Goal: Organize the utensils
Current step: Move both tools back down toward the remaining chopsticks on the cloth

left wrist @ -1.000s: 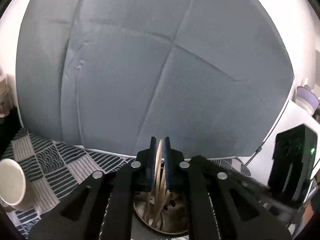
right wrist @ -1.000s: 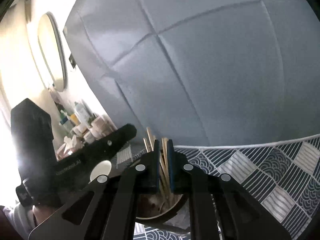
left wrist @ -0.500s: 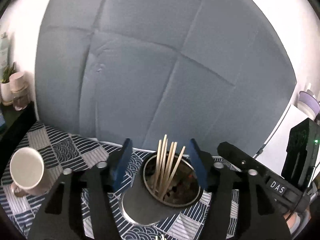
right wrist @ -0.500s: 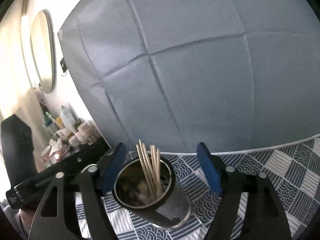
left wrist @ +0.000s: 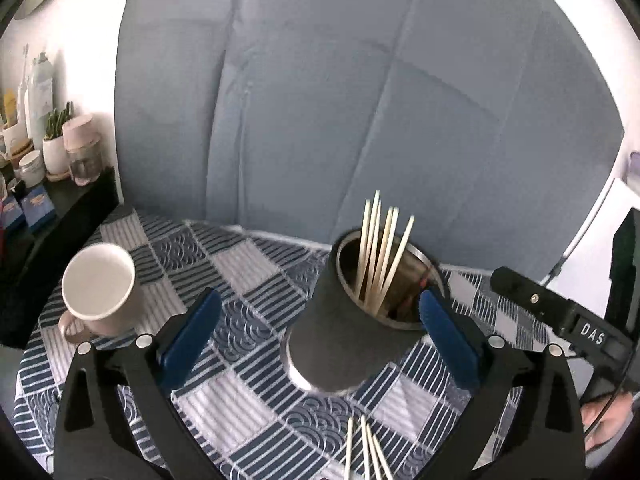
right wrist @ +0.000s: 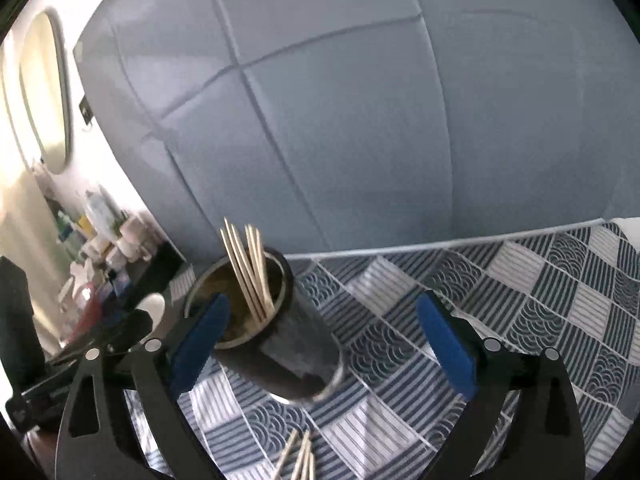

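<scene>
A dark metal holder (left wrist: 344, 344) stands on the patterned tablecloth (left wrist: 240, 264) with several wooden chopsticks (left wrist: 380, 248) upright in it. My left gripper (left wrist: 318, 300) is just in front of it, its blue-padded jaws opening wide and gripping nothing. The holder stands beyond the gap between them. In the right wrist view the same holder (right wrist: 280, 352) and its chopsticks (right wrist: 248, 272) sit toward the left pad of my right gripper (right wrist: 322, 304), whose jaws are also opening and hold nothing. Loose chopsticks (left wrist: 366, 452) (right wrist: 298, 456) lie on the cloth close below both grippers.
A white mug (left wrist: 98, 284) stands on the cloth left of the holder. A grey-blue padded panel (left wrist: 360, 100) rises behind the table. A dark shelf (left wrist: 60, 216) with jars and bottles is at the left. The right gripper's black body (left wrist: 560, 312) reaches in from the right.
Both grippers were shut on chopsticks over the holder. They have opened wide, the chopsticks now stand in the holder, and both grippers have drawn back from it.
</scene>
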Demonstrator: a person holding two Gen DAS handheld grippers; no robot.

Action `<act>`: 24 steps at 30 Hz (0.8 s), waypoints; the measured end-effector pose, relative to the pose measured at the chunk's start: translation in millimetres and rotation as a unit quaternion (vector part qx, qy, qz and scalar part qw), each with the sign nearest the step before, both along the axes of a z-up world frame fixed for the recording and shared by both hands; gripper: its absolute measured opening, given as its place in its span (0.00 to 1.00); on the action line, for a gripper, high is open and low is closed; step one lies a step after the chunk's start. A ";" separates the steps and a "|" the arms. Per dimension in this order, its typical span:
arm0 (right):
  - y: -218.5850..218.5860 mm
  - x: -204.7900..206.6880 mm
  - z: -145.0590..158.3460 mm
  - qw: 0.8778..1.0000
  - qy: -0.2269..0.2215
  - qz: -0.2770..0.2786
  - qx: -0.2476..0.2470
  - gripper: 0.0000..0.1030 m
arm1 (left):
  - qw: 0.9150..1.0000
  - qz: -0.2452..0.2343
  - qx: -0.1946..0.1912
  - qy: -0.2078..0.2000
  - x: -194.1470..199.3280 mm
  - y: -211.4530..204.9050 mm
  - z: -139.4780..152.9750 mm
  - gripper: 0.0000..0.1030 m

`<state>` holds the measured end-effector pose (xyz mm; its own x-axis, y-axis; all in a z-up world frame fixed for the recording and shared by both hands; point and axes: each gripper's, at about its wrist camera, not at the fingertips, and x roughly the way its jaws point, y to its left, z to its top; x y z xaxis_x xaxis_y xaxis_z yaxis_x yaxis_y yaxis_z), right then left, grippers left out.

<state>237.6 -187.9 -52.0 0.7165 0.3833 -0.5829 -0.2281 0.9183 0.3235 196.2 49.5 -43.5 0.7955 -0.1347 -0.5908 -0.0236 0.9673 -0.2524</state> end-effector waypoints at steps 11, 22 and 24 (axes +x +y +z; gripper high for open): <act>-14.3 -21.2 -38.9 0.999 0.044 0.002 -0.033 0.88 | 0.996 -0.042 0.041 0.066 -19.9 -18.8 -42.8 0.94; -16.4 -44.5 -87.5 0.991 0.102 0.017 -0.081 0.88 | 0.982 -0.085 0.057 0.158 -34.8 -39.2 -104.3 0.94; -12.8 -49.4 -93.5 0.990 0.107 0.026 -0.093 0.88 | 0.979 -0.095 0.063 0.170 -38.5 -44.2 -114.6 0.94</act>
<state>188.2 -200.8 -145.5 0.5512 0.2880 -0.7831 -0.2216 0.9554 0.1954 157.7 5.3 -158.1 0.5173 -0.1702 -0.8387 0.0968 0.9854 -0.1403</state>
